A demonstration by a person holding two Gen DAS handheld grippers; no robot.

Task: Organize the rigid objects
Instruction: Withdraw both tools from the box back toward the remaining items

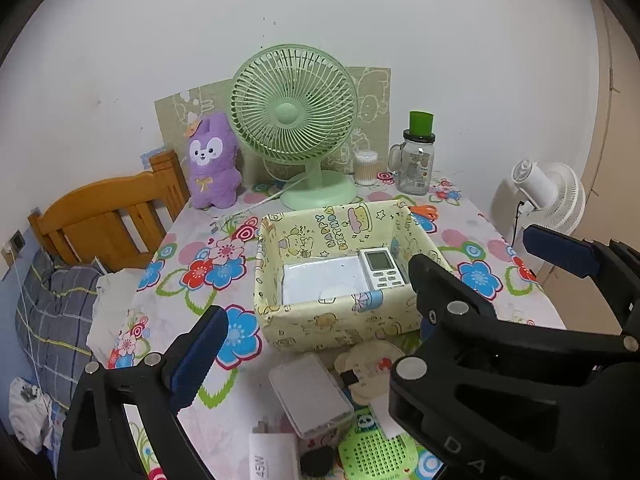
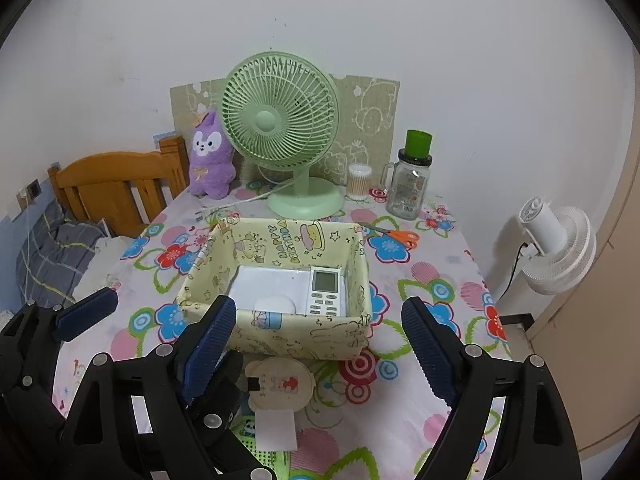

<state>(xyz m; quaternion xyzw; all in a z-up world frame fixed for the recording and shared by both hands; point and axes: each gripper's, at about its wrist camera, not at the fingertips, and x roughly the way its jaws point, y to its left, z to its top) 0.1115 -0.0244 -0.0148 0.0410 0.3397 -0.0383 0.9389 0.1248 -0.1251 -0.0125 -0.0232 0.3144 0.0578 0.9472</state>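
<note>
A yellow cartoon-print box [image 1: 320, 328] [image 2: 276, 340] stands in the middle of the flowered table. A white remote control [image 1: 380, 268] [image 2: 325, 292] and a flat white packet [image 1: 320, 280] [image 2: 272, 284] lie inside it. In front of the box lie a clear plastic case [image 1: 310, 396], a round cream cartoon piece [image 1: 372, 364] [image 2: 280, 384], a green perforated pad [image 1: 376, 454] and a white charger [image 1: 272, 460]. My left gripper [image 1: 320, 320] is open over the near side of the box, holding nothing. My right gripper [image 2: 320, 304] is open beside it, also with nothing held; their inner fingers overlap.
At the back stand a green fan [image 1: 292, 120] [image 2: 280, 120], a purple plush toy [image 1: 212, 160], a cotton-swab tub [image 1: 365, 166] and a glass jar [image 1: 416, 160]. Orange scissors [image 2: 400, 236] lie right of the box. A wooden headboard [image 1: 108, 220] is left, a white fan [image 2: 556, 248] right.
</note>
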